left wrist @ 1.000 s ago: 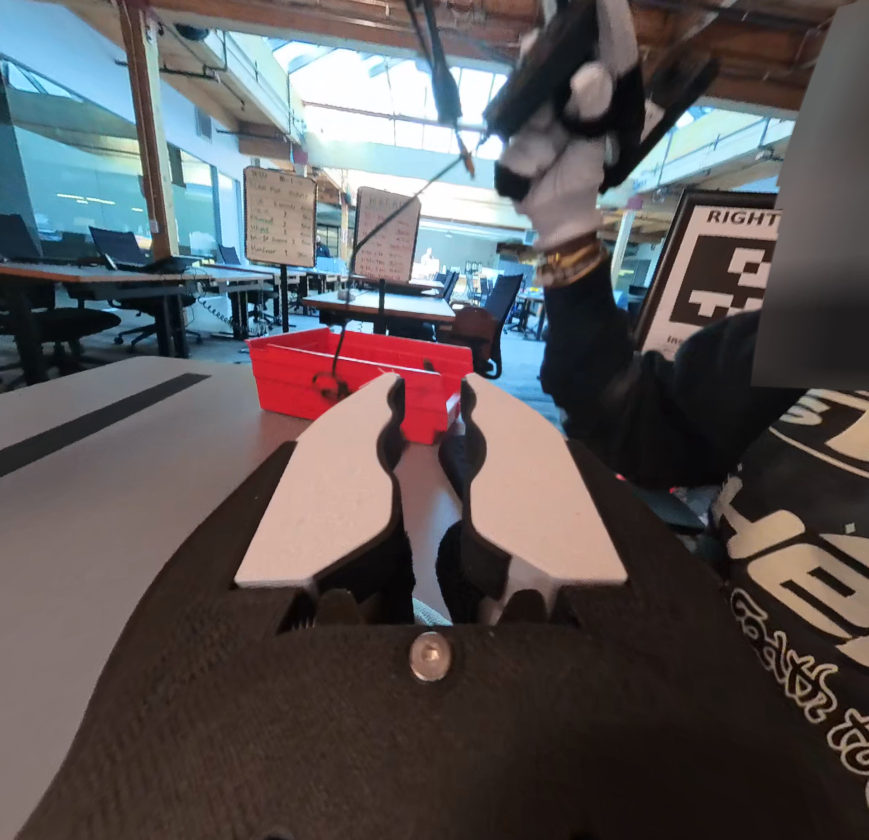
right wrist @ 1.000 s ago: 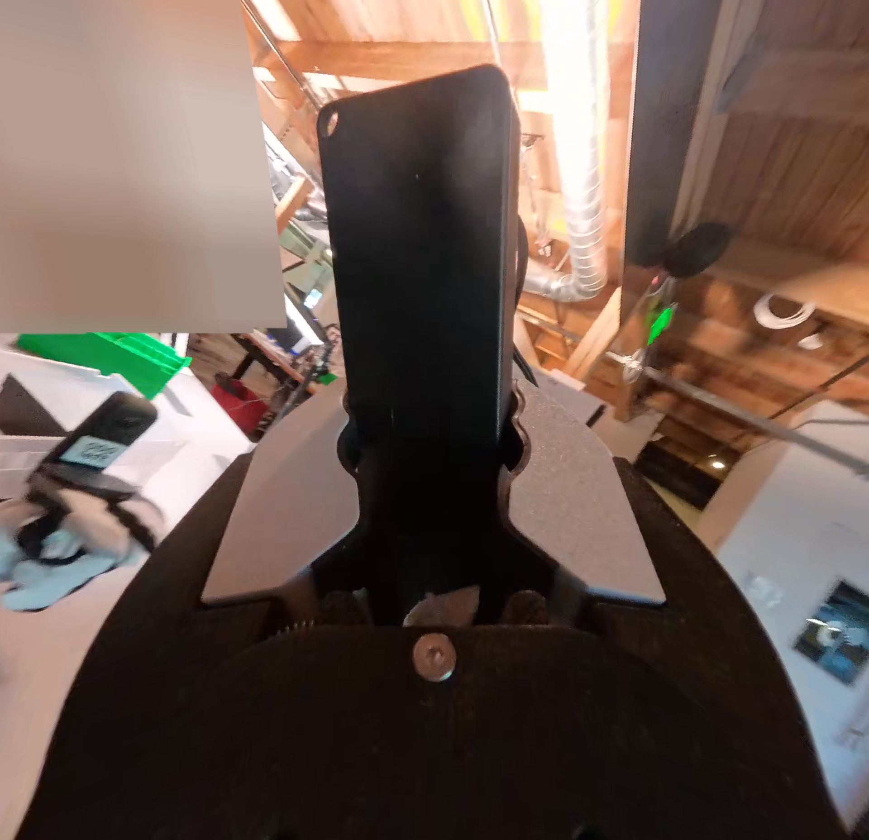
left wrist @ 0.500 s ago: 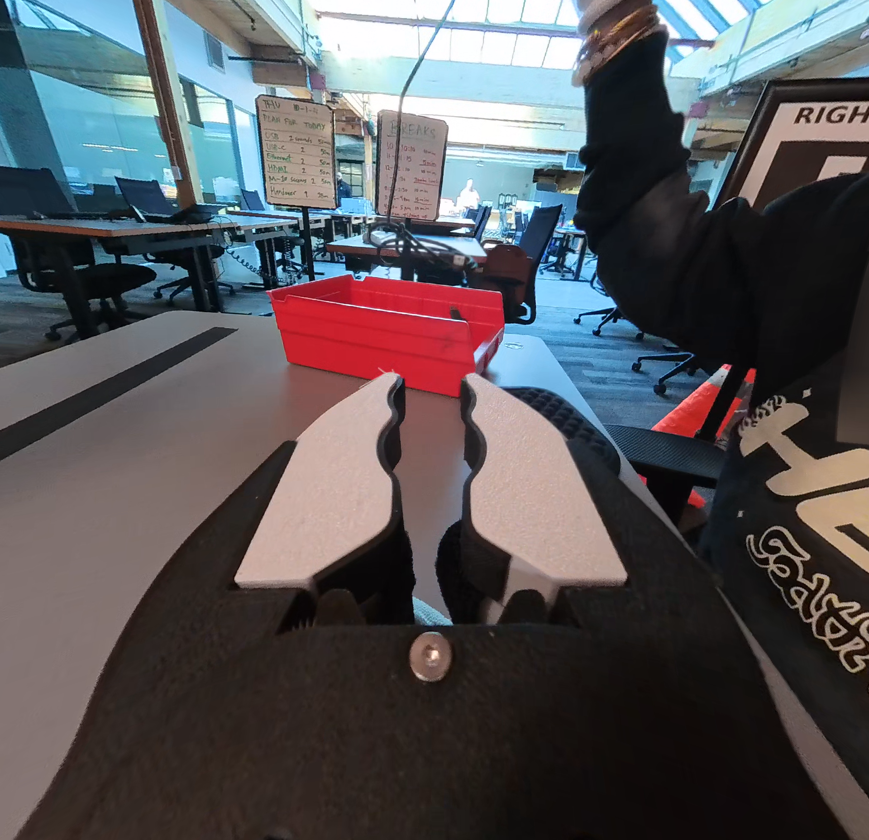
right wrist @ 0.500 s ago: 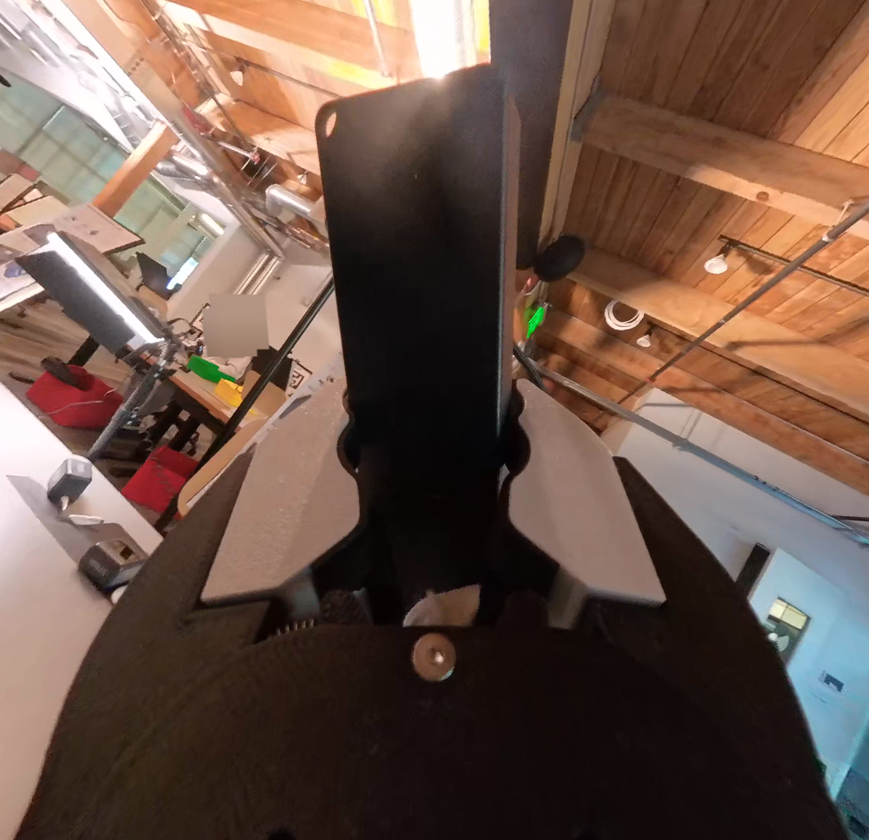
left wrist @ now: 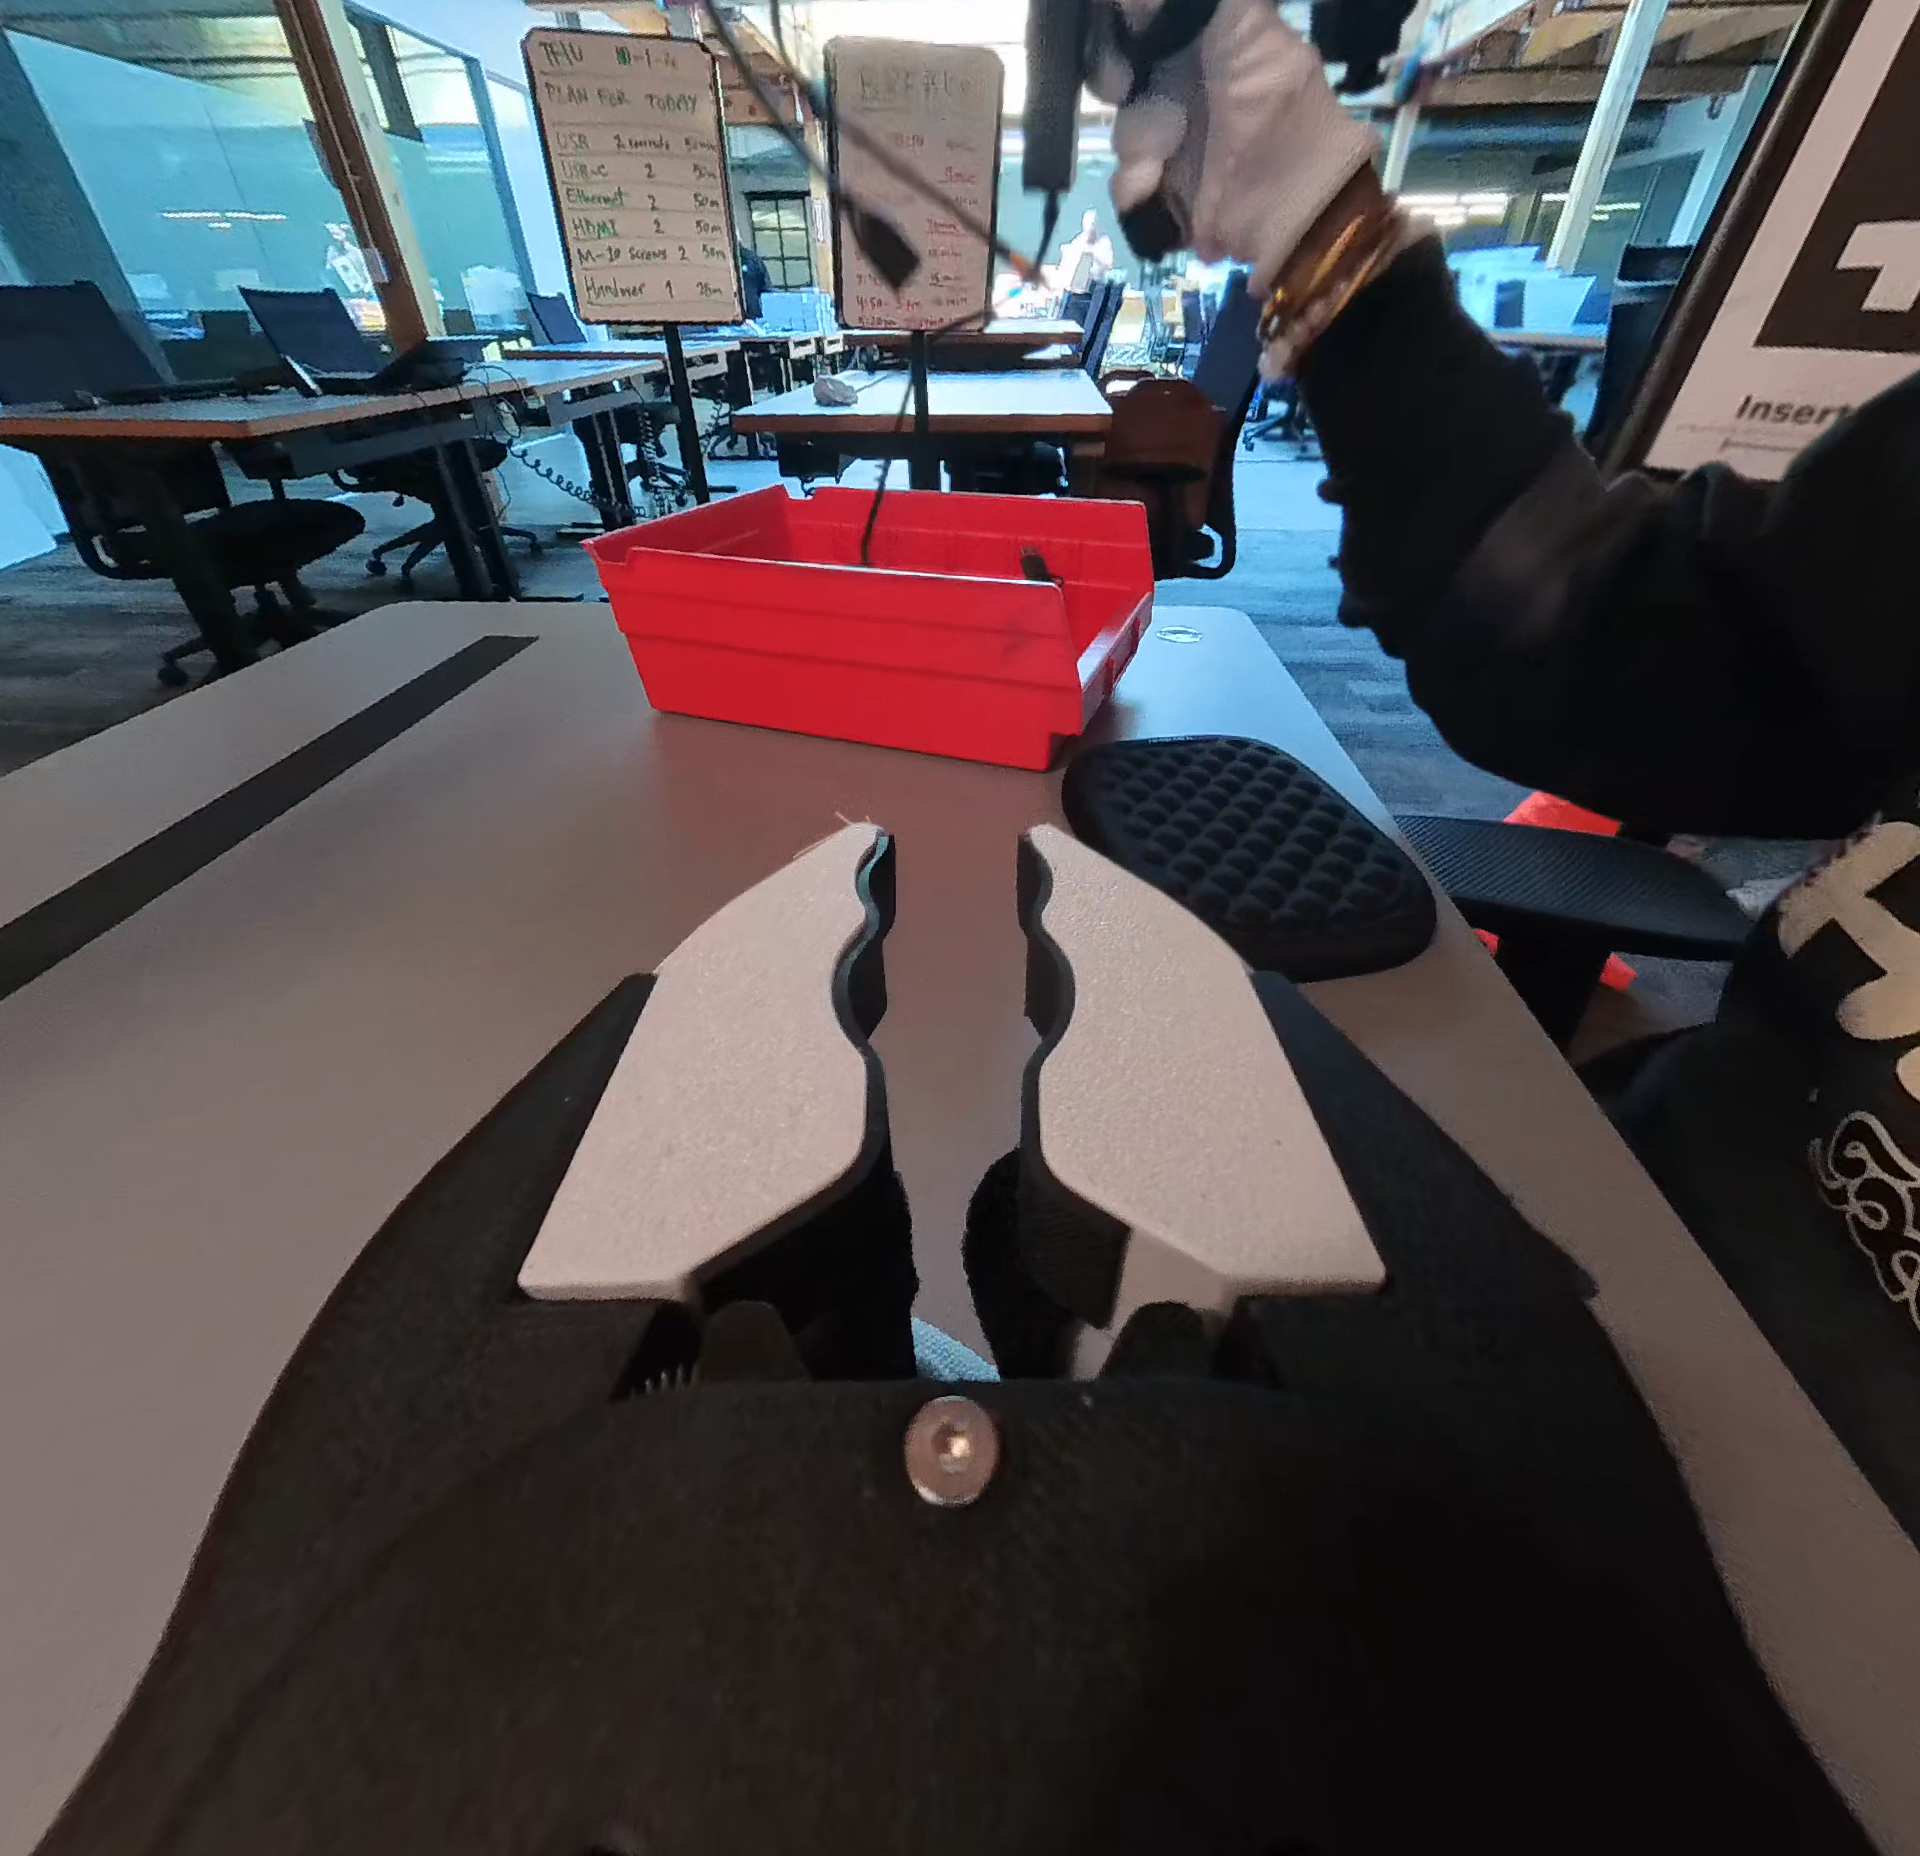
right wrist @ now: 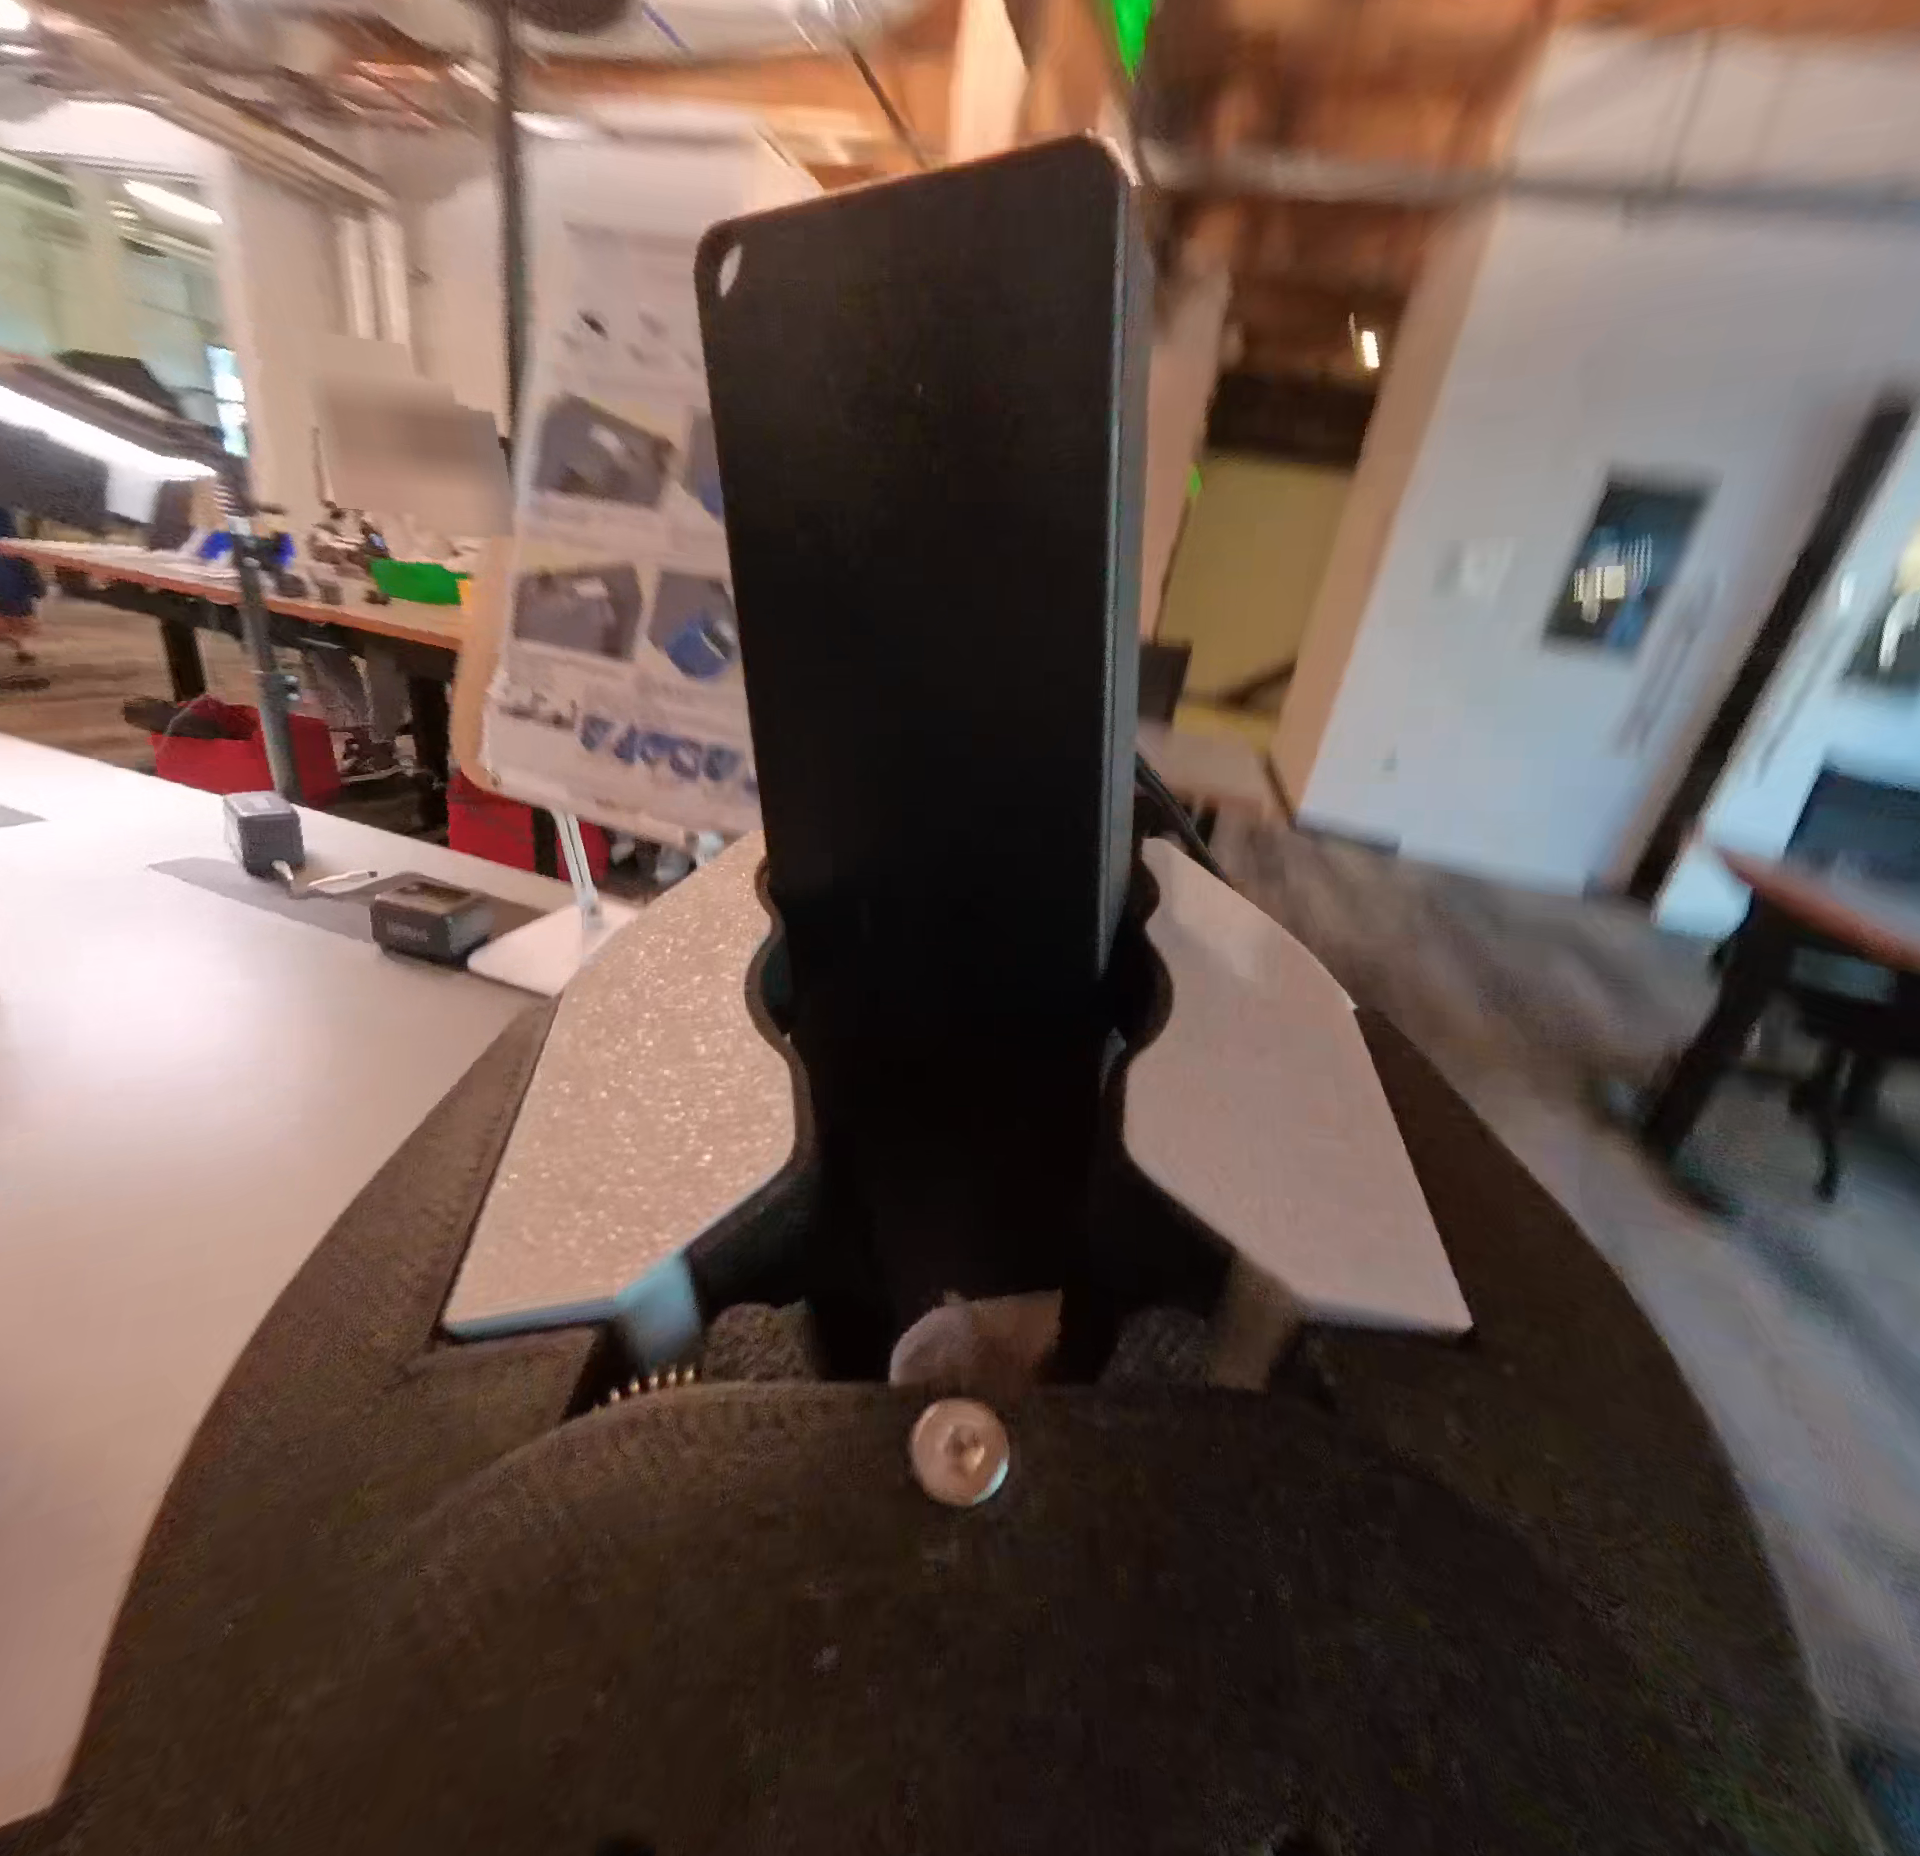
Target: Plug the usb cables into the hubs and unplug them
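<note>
While the left gripper rests empty, jaws parted, on the grey bench, a red bin sits near its far edge — open-plan desks beyond. Raised, the right gripper clamps a black hub.

The bin is bright red; the pad beside it is black with a honeycomb dimple pattern — the table is grey with one black stripe.

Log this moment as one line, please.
right tool: shut on flat black rectangular hub, raised | left tool: open, empty, over grey table
</note>
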A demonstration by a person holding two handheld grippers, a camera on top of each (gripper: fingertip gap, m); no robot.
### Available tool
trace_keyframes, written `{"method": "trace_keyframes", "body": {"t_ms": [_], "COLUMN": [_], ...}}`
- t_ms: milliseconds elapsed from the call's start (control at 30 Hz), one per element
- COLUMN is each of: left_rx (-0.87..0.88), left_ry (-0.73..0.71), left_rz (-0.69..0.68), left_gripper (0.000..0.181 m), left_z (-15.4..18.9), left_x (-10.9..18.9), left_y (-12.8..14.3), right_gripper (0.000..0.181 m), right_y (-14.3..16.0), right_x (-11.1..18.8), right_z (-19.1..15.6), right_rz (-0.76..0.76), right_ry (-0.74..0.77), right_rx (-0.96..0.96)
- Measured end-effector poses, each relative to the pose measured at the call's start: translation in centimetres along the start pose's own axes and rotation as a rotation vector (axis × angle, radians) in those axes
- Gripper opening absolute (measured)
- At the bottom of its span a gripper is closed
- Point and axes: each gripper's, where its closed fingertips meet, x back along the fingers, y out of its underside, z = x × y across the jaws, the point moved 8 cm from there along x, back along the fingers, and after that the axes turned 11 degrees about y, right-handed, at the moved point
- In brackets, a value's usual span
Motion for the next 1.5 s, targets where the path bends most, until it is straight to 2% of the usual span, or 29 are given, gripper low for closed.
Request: {"method": "trace_keyframes", "body": {"t_ms": [133,200,300,367,533,633,733,867,1000,1100,1267,1300,1333,1400,1500], "left_rx": [-0.012,-0.016,-0.02,-0.024,-0.02,-0.028,-0.046,-0.084,-0.126,-0.154,-0.245,-0.254,-0.261,-0.279,-0.31], "left_ry": [0.0,0.0,0.001,0.002,-0.005,-0.004,-0.011,-0.041,-0.082,-0.096,-0.106,-0.105,-0.106,-0.124,-0.25], "left_rz": [-0.031,-0.047,-0.059,-0.055,-0.059,-0.064,-0.07,-0.05,-0.023,0.002,0.033,0.039,0.041,0.026,-0.015], "left_gripper": [0.022,0.022,0.022,0.022,0.022,0.022,0.022,0.024,0.028,0.031,0.032,0.032,0.032,0.032,0.039], "left_z": [0.1,0.1,0.1,0.1,0.0,0.1,0.2,0.2,0.1,0.3,1.3,1.5,1.7,2.0,3.1], "left_x": [-0.2,-0.3,-0.5,-0.5,-0.4,-0.5,-0.6,-0.4,-0.2,0.0,0.2,0.2,0.2,0.5,2.0], "left_y": [0.2,0.3,0.5,0.5,0.5,0.5,0.4,0.1,-0.2,-0.8,-2.3,-2.5,-2.7,-3.0,-4.2], "right_gripper": [0.061,0.061,0.061,0.062,0.061,0.062,0.071,0.089,0.089,0.08,0.077,0.085,0.086,0.085,0.087], "right_y": [7.2,10.9,16.1,18.8,22.7,22.9,21.5,15.6,10.5,10.2,15.1,15.3,15.2,15.5,15.6], "right_x": [0.3,-0.2,-1.2,-1.8,-2.8,-2.9,-3.0,-2.0,0.7,2.3,2.3,2.2,2.3,2.5,2.4], "right_z": [1.8,2.1,2.0,1.7,0.4,0.1,-0.6,-2.9,-8.8,-14.7,-22.8,-23.6,-23.9,-23.9,-23.8], "right_rz": [-0.27,-0.433,-0.692,-0.812,-0.943,-0.94,-0.794,-0.344,0.101,0.293,0.311,0.277,0.242,0.277,0.28], "right_ry": [0.089,0.087,0.106,0.113,0.077,0.081,0.05,0.083,-0.059,-0.244,-0.453,-0.495,-0.515,-0.489,-0.502], "right_rx": [-0.194,-0.268,-0.247,-0.221,-0.195,-0.174,-0.181,-0.146,-0.127,-0.149,-0.132,-0.112,-0.068,0.023,0.001]}}
